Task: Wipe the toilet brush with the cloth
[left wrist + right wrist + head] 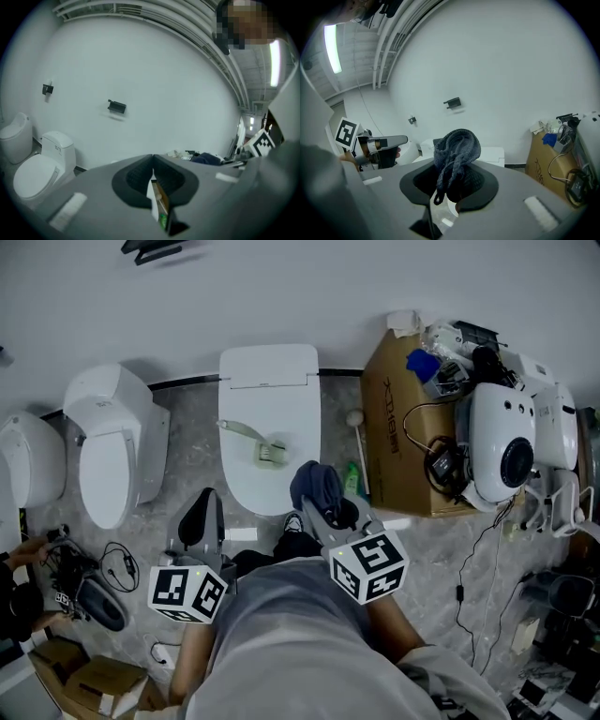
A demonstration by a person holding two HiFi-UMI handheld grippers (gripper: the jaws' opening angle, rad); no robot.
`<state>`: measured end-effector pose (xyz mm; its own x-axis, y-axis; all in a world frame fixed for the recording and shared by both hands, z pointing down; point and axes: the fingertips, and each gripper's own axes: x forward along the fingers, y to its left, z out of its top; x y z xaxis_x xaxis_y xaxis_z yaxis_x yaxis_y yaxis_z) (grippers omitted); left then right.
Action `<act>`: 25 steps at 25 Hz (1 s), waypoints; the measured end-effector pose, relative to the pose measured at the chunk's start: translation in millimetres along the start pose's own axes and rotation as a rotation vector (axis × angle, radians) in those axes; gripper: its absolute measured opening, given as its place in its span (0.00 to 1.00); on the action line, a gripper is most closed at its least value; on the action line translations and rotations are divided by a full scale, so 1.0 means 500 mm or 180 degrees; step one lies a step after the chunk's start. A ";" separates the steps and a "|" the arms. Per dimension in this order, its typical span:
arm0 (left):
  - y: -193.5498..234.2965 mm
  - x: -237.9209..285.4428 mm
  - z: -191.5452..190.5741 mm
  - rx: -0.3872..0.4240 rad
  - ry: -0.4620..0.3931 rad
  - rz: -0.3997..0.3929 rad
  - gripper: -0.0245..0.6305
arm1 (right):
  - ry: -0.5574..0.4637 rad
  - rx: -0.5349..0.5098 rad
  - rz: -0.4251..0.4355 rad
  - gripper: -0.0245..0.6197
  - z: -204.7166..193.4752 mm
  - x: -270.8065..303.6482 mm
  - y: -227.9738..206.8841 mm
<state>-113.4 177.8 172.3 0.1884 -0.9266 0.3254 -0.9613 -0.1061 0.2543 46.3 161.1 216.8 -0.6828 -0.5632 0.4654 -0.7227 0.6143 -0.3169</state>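
While the person is standing before the middle toilet (270,486), the right tongs (330,512) are clamping a dark blue cloth (315,486), which is bunching up above the pads and hanging over the front edge of the toilet in the head view. In the right gripper view the cloth (457,147) is filling the gap between the right tongs (450,180), with a loose loop drooping in front of the jaws. The left tongs (202,514) are hovering lower left of the toilet bowl, over the grey floor (187,456). In the left gripper view the left tongs (151,161) are pressing together at the tips with nothing between them, and they are pointing towards the white wall (140,70). The toilet brush (255,441), pale with a flat head, is lying slantwise on the closed lid (272,390), well apart from both tongs and not touching the cloth. A cardboard box (398,442) is standing just right of the toilet, and two more toilets (108,442) are sitting to its left.
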 end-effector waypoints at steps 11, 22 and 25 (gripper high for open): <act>0.044 0.037 0.007 -0.0094 -0.0002 0.0221 0.04 | 0.0206 -0.0045 0.0185 0.19 -0.011 0.052 -0.010; 0.090 0.084 -0.004 -0.0268 0.0006 0.0244 0.04 | 0.0278 -0.0048 0.0118 0.19 -0.007 0.076 -0.028; 0.102 0.110 -0.001 -0.0276 0.0030 0.0235 0.04 | 0.0286 -0.0046 0.0115 0.19 0.001 0.093 -0.032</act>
<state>-152.1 121.5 203.8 0.1199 -0.9273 0.3547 -0.9517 -0.0056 0.3071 26.2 125.0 243.0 -0.6956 -0.4890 0.5263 -0.6956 0.6417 -0.3231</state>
